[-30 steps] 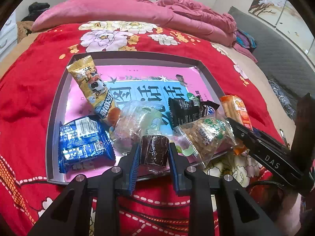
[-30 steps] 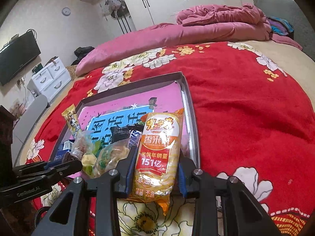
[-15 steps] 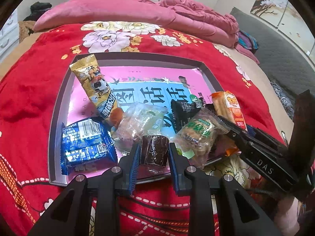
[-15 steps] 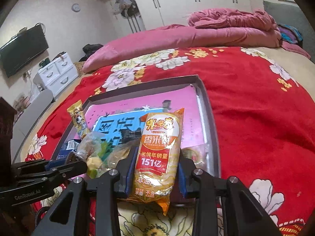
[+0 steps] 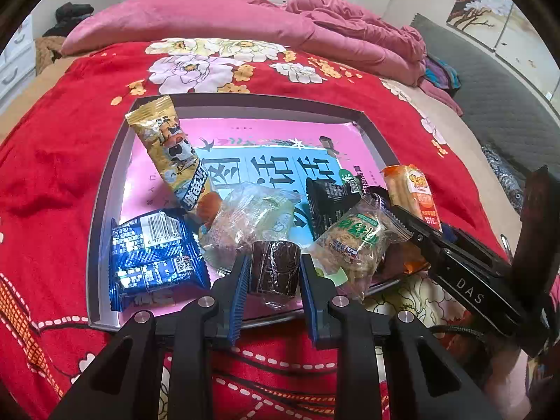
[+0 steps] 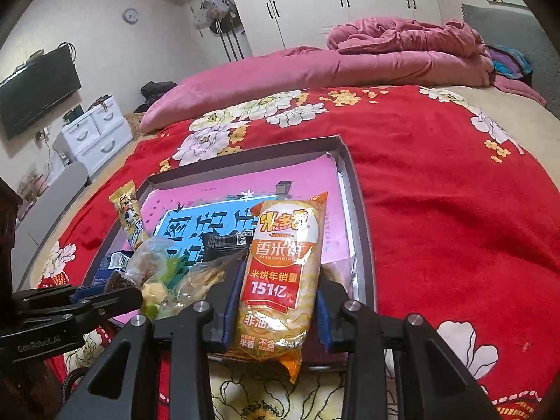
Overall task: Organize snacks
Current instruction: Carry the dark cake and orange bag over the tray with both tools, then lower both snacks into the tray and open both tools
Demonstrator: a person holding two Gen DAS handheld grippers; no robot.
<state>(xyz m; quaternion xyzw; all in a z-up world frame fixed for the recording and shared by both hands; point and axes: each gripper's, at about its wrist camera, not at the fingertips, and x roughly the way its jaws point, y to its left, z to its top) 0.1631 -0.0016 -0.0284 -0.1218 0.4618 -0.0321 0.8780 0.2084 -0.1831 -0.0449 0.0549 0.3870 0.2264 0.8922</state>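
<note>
While pinching a dark brown wrapped cake (image 5: 274, 267) between its blue pads, left gripper (image 5: 274, 273) over the near edge of the tray (image 5: 105, 189), clenched on that cake alone. Right gripper (image 6: 276, 301) likewise clenched, on an orange rice-cracker packet (image 6: 280, 273) standing upright between its fingers over the tray's near right corner. One tray, grey-rimmed with a pink and blue printed sheet inside, on a red flowered blanket (image 5: 52, 175). Seven snacks counted: two in the grippers, five lying loose along the tray's near half. By the near left corner, one blue foil packet (image 5: 154, 252); above it along the left edge, one long yellow packet (image 5: 171, 154) with a cartoon cow; near the middle, one clear bag (image 5: 252, 217) of pale sweets; right of it, one black packet (image 5: 332, 203), partly covered by one clear packet with a green label (image 5: 357, 241). Print on most wrappers too small to read. Lower part of the rice-cracker packet hidden behind the right gripper's body in the left view; the tray's near right corner covered by that gripper too. Contents of the clear bag hard to make out.
</note>
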